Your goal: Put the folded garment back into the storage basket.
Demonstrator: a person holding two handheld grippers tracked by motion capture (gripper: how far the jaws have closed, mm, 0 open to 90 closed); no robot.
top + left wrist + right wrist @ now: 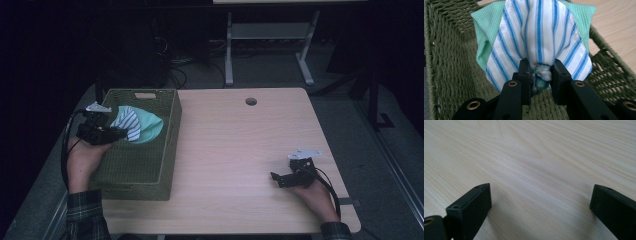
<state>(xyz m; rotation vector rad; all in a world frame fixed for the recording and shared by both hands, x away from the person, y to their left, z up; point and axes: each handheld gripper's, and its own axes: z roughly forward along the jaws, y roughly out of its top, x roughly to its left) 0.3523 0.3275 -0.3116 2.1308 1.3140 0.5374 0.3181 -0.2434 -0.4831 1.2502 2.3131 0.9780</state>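
left gripper (540, 71) pinches the striped cloth (537, 37) and green cloth (482, 30) above the wicker basket (170, 150), at nine o'clock; right gripper (540, 202) gapes wide at four o'clock.

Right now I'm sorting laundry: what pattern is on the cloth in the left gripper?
Blue and white stripes on the cloth, clearest in the left gripper view.

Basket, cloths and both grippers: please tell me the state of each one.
Basket: upright on the table, open top.
Striped cloth: bunched, pinched by the left gripper, hanging over the basket.
Green cloth: pinched together with the striped cloth, behind it.
Right gripper: open, holding nothing, low over the table.
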